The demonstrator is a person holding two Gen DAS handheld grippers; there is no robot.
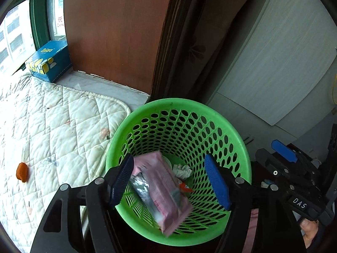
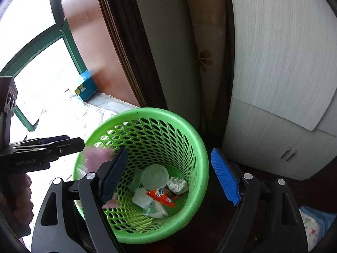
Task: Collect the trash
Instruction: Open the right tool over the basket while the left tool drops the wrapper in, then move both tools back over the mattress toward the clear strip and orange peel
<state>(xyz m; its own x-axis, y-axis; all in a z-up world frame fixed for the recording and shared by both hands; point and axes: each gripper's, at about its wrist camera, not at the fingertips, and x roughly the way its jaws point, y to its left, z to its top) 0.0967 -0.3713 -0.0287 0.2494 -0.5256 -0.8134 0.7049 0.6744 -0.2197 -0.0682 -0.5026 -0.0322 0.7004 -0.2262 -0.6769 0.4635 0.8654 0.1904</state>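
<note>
Between the spread pads of the left gripper, a pink packet hangs blurred over the mouth of the green basket, free of both pads and, by my reading, dropping in. That gripper stands wide and holds nothing. Down on the basket floor already lie a crumpled tissue, an orange wrapper, a clear plastic lid and some pale scraps, so a good share of the collecting looks done.

Beside it, the right gripper also stands wide and empty, poised over the near rim with its far pad outside the basket wall.

Left to fetch, as far as I can see: a small orange lump lying on the quilted bed cover, well apart from the basket. A blue tissue box sits on the sill by the window; I would not judge it trash.

Room is tight on the far side, where a brown wooden panel, a dark curtain and a pale cabinet stand close behind the basket. Toward the bed the way is open, with the cover's piped edge just beside the basket's rim.
</note>
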